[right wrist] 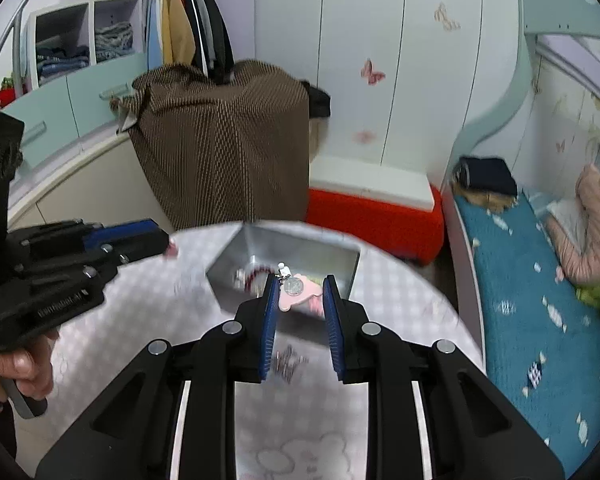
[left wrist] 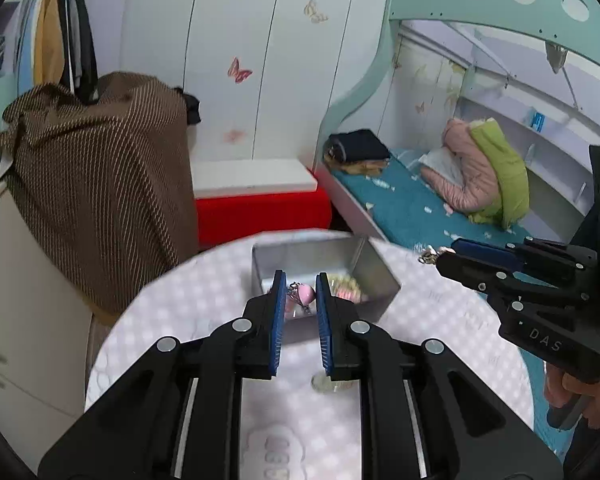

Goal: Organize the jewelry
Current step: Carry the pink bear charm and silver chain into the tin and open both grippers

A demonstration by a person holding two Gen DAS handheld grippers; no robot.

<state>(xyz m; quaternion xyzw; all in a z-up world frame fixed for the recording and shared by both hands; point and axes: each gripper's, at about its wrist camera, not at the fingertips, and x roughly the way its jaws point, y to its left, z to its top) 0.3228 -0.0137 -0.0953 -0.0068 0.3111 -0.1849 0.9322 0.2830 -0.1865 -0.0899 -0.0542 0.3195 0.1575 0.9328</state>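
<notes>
While silver tin (right wrist: 342, 266) holds red bracelet (right wrist: 256, 272), both jaws pinch pink charms (left wrist: 303, 294) (right wrist: 300, 296).

The table (left wrist: 172, 304) stands in front of the bed (left wrist: 412, 208), and the tin box (left wrist: 376, 280) sits on its far part with trinkets inside. The left claw (left wrist: 300, 292) hangs above the near edge of the box, a small charm (left wrist: 303, 295) between its pads. The right claw (right wrist: 300, 292) hangs to its right, gripping a clip (right wrist: 300, 294). Behind the table stand a draped chest (right wrist: 220, 140) on the left and a low bench (right wrist: 376, 208) against the wardrobe (right wrist: 380, 40).
</notes>
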